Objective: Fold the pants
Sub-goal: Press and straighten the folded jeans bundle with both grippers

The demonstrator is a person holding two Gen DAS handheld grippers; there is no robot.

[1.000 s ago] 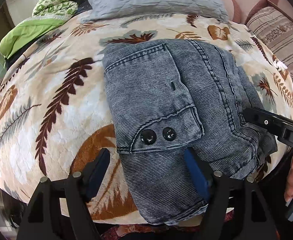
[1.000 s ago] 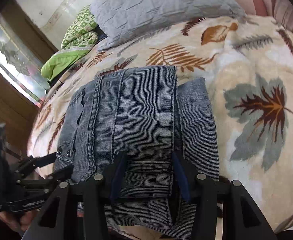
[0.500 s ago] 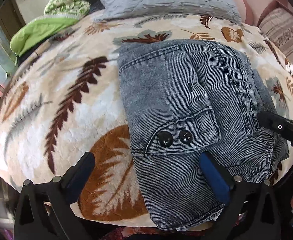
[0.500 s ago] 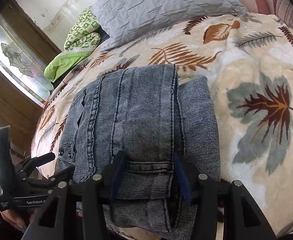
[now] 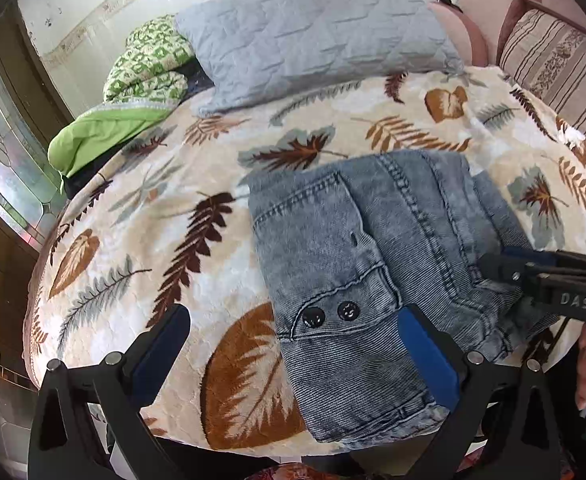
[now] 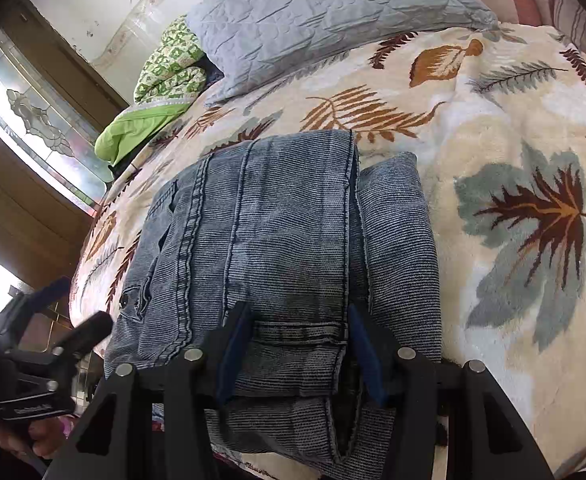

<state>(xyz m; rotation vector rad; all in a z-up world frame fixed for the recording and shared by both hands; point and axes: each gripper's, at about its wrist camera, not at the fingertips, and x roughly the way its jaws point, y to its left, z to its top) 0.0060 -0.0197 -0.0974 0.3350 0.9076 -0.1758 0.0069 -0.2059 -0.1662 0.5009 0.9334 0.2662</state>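
The faded blue-grey denim pants (image 5: pixel 373 280) lie folded into a thick stack at the near edge of the bed, on the cream plush blanket with brown leaf print (image 5: pixel 141 248); the folding looks nearly finished. The right gripper (image 6: pixel 297 344) has its fingers part-open astride the hem band, seemingly resting on the cloth, not pinching; the left gripper (image 5: pixel 293 352) hangs wide open and empty beside the two dark buttons (image 5: pixel 331 314). Next, I judge, comes squaring the offset right layer or withdrawing; the bed edge sits close, while open blanket stretches toward the grey quilted pillow (image 5: pixel 313 32).
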